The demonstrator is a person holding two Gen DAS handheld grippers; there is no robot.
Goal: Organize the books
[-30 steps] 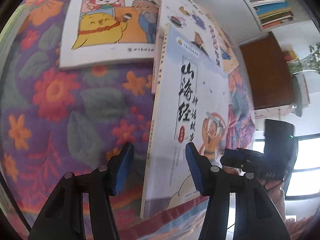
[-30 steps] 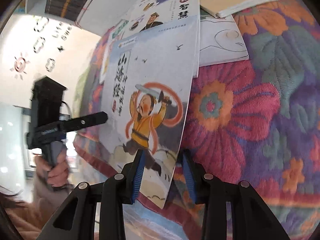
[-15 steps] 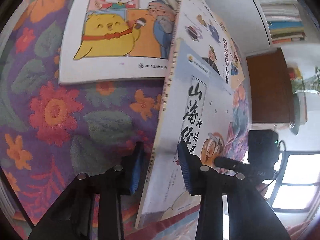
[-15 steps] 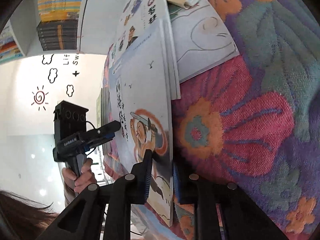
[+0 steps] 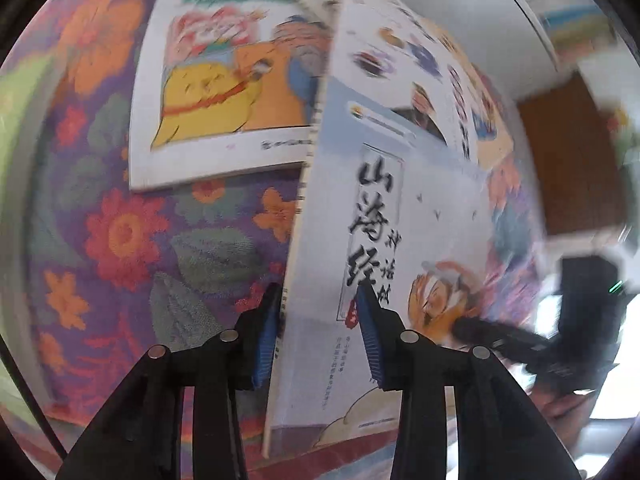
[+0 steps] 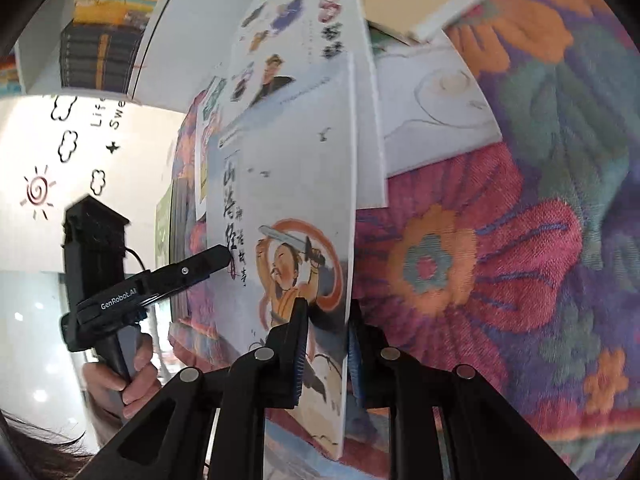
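Right wrist view: my right gripper [image 6: 326,356] angles downward, clamped on the pale book's [image 6: 288,184] edge; my left gripper [image 5: 318,336] grips its spine, pointing steeply down.

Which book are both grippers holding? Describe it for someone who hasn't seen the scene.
On the flowered cloth lie several picture books. The held book is pale blue, gripped at both side edges. Unlike the yellow-chick book beside it, it has black brush lettering and a sword-swinging figure.

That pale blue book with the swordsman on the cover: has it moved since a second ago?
Yes. The pale blue book has tipped up off the floral cloth; in the right wrist view its free edge now stands much steeper against the cloth than before.
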